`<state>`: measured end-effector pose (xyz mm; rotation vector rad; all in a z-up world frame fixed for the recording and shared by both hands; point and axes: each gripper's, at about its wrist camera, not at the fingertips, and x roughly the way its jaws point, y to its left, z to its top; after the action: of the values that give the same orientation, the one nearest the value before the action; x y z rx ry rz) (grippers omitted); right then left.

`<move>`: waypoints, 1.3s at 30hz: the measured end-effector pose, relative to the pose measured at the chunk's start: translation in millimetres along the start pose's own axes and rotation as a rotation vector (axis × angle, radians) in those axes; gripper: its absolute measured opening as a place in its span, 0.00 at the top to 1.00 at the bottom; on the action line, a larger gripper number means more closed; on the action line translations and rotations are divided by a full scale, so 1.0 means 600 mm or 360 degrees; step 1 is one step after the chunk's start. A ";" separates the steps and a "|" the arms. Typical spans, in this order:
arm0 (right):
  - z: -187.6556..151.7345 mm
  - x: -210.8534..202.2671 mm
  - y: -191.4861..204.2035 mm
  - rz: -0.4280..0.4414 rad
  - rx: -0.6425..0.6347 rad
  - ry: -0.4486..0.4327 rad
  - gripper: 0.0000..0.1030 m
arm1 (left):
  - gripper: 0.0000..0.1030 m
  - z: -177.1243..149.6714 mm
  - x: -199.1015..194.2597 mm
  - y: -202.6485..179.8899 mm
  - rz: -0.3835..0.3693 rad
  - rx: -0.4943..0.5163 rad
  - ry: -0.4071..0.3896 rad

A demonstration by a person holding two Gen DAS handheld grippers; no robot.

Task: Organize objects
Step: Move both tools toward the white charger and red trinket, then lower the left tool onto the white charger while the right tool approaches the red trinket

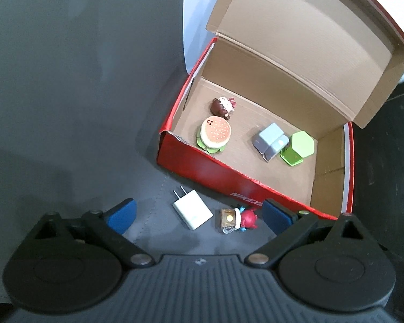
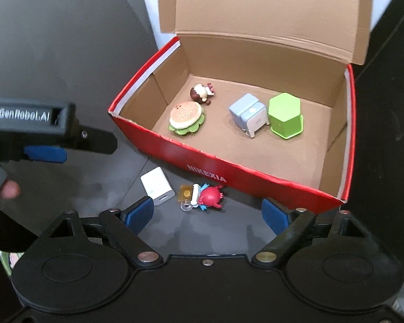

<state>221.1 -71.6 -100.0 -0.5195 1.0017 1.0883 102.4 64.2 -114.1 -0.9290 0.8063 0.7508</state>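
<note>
Hovering with both claws spread and empty, your left gripper point(image 1: 199, 215) and right gripper point(image 2: 207, 212) frame the white charger point(image 2: 157, 186) and red figure point(image 2: 208, 196) left on the table; beyond, four toys already sit in the red box point(image 2: 229, 169)

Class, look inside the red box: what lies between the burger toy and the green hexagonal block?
A pale blue cube toy lies between the burger toy and green hexagonal block, touching the block; both wrist views show it.

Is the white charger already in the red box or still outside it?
Outside. The white charger lies on the dark surface before the red box's front wall, beside a red toy.
</note>
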 end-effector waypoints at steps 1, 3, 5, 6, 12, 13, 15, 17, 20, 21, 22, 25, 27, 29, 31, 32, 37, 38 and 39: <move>0.000 0.004 0.001 -0.0002 -0.0015 0.0007 0.18 | 0.03 0.000 0.002 0.000 0.0001 -0.0011 0.0001; 0.001 0.009 0.004 0.0003 -0.0042 0.0014 0.19 | 0.04 0.001 0.006 0.002 -0.0008 -0.0038 0.0004; 0.002 0.013 0.003 0.0010 -0.0057 0.0013 0.20 | 0.05 0.001 0.012 0.005 -0.0016 -0.0073 0.0010; 0.003 0.016 0.001 0.0014 -0.0068 0.0018 0.21 | 0.07 0.002 0.015 0.006 -0.0019 -0.0087 0.0013; 0.006 0.040 -0.006 0.0004 -0.0195 0.0042 0.23 | 0.17 0.004 0.037 0.014 0.0002 -0.0185 0.0019; 0.006 0.046 -0.006 0.0007 -0.0216 0.0053 0.25 | 0.19 0.005 0.040 0.016 0.0004 -0.0198 0.0022; 0.004 0.059 -0.004 0.0011 -0.0256 0.0077 0.29 | 0.22 0.005 0.049 0.019 0.0012 -0.0239 0.0034; 0.003 0.070 -0.004 0.0030 -0.0270 0.0095 0.30 | 0.25 0.005 0.057 0.021 0.0018 -0.0261 0.0049; 0.000 0.080 0.000 0.0055 -0.0291 0.0098 0.31 | 0.27 0.005 0.070 0.024 0.0027 -0.0290 0.0064; -0.001 0.084 0.002 0.0065 -0.0304 0.0100 0.31 | 0.29 0.005 0.074 0.025 0.0035 -0.0309 0.0070; -0.003 0.088 0.004 0.0078 -0.0313 0.0103 0.31 | 0.31 0.005 0.080 0.027 0.0041 -0.0324 0.0078; -0.007 0.100 0.009 0.0088 -0.0318 0.0101 0.32 | 0.36 0.004 0.097 0.032 0.0062 -0.0379 0.0112; -0.010 0.109 0.013 0.0087 -0.0323 0.0097 0.32 | 0.40 0.003 0.109 0.035 0.0077 -0.0406 0.0131; -0.013 0.116 0.016 0.0076 -0.0333 0.0081 0.32 | 0.41 0.001 0.121 0.037 0.0081 -0.0431 0.0151; -0.015 0.124 0.017 0.0062 -0.0329 0.0068 0.32 | 0.43 0.000 0.131 0.036 0.0082 -0.0454 0.0154; -0.017 0.127 0.018 0.0057 -0.0321 0.0067 0.32 | 0.43 -0.001 0.135 0.035 0.0078 -0.0457 0.0158; -0.028 0.140 0.027 0.0038 -0.0327 0.0061 0.31 | 0.44 -0.001 0.152 0.028 0.0081 -0.0461 0.0167; -0.029 0.142 0.028 0.0028 -0.0333 0.0061 0.31 | 0.44 -0.001 0.155 0.028 0.0086 -0.0461 0.0171; -0.031 0.145 0.029 0.0021 -0.0332 0.0065 0.31 | 0.45 -0.001 0.157 0.027 0.0090 -0.0462 0.0173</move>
<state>207.4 -36.7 -182.3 -0.7069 0.9330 1.2052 135.2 89.4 -200.5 -1.2193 0.8346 0.8877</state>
